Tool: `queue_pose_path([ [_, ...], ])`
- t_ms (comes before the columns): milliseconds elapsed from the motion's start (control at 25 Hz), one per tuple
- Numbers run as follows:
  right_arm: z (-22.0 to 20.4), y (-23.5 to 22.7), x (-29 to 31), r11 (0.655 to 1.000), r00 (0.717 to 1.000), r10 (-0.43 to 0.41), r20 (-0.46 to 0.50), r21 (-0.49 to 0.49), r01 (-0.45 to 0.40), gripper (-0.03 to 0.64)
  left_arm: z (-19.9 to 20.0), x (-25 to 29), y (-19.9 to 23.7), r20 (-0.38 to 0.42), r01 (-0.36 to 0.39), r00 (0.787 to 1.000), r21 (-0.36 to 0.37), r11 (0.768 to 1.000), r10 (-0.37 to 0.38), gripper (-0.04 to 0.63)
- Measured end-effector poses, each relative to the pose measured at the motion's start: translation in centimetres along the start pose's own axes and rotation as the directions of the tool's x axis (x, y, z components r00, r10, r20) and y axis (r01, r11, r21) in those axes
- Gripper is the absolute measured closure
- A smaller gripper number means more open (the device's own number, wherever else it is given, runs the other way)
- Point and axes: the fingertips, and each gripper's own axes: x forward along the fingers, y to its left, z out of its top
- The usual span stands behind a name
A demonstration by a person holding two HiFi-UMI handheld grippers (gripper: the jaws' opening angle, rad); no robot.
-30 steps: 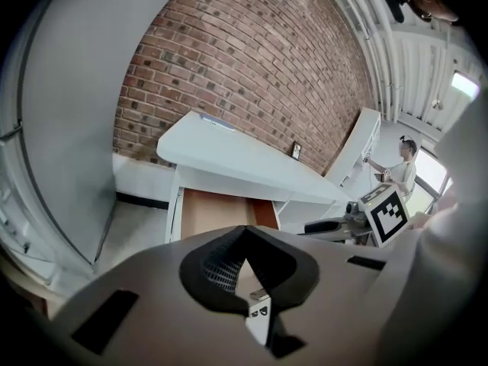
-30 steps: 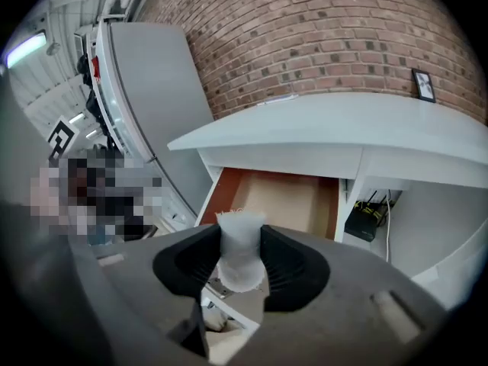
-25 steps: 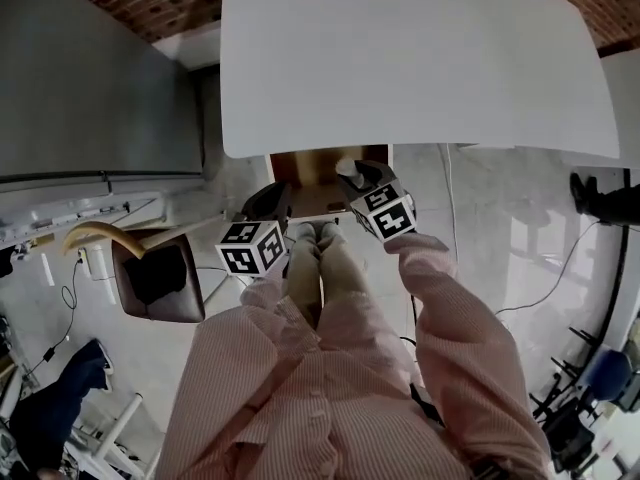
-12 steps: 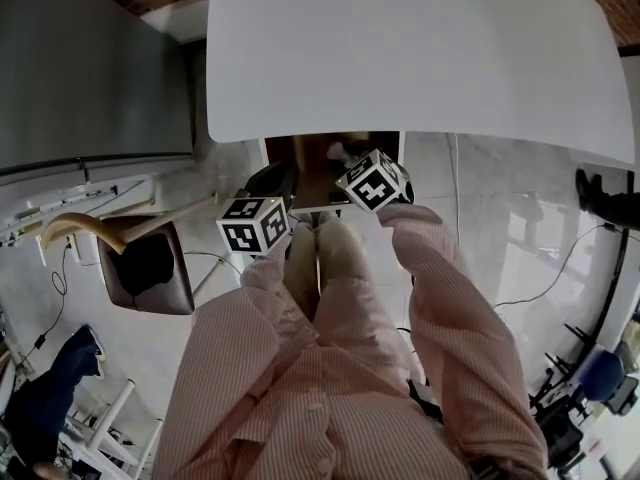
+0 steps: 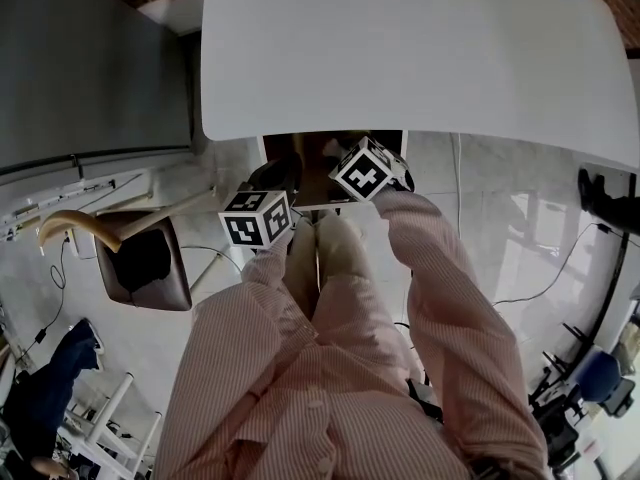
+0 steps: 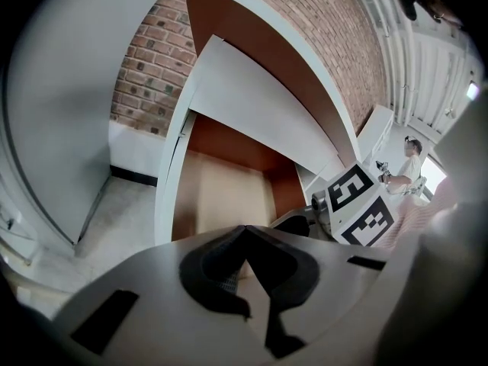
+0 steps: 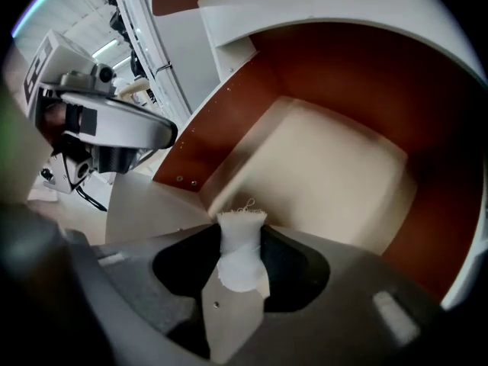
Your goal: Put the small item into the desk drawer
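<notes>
Under the white desk [image 5: 420,48] a wooden drawer [image 5: 300,173] stands pulled out. My right gripper [image 7: 241,235] is shut on a small white frayed cloth-like item [image 7: 241,242] and hangs over the drawer's pale floor [image 7: 328,166]. From the head view its marker cube [image 5: 362,168] sits above the drawer's right half, and the item itself is hidden. My left gripper [image 6: 244,231] is shut with nothing in it, just outside the drawer's front left corner [image 6: 217,197]. The right gripper's cube [image 6: 358,204] shows at its right.
A brown chair [image 5: 150,273] stands left of my legs. A grey panel [image 5: 90,68] runs along the desk's left side, and a brick wall [image 6: 160,59] lies behind the desk. Far off at the right a person [image 6: 412,155] is seated.
My right gripper has moved forward with the small item, from the drawer's front edge to over its inside. The left gripper has hardly shifted.
</notes>
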Motion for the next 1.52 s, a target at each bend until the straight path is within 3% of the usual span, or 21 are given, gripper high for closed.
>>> queue_pose_path([
  [320, -1.0, -1.7, 2.0, 0.997, 0.998, -0.053, -0.035, -0.051, 0.051, 0.456, -0.3, 0.7, 0.3, -0.004, -0.009, 1.0, -0.01, 1.0, 0.008, 0.597],
  [960, -0.2, -0.9, 1.1, 1.0, 0.999, -0.023, 0.022, 0.0, 0.023, 0.447, -0.5, -1.0, -0.4, -0.044, -0.013, 0.999, -0.01, 1.0, 0.013, 0.597],
  [1280, 0.8, 0.7, -3.3, 0.997, 0.995, -0.055, 0.085, 0.051, 0.051, 0.567, 0.5, -3.9, -2.3, -0.072, -0.004, 0.997, 0.012, 1.0, 0.005, 0.597],
  [1520, 2.6, 1.9, -8.2, 0.986, 0.978, -0.105, 0.181, 0.148, 0.079, 0.604, 2.5, -6.9, -4.2, -0.058, 0.021, 0.998, 0.04, 0.999, -0.018, 0.597],
])
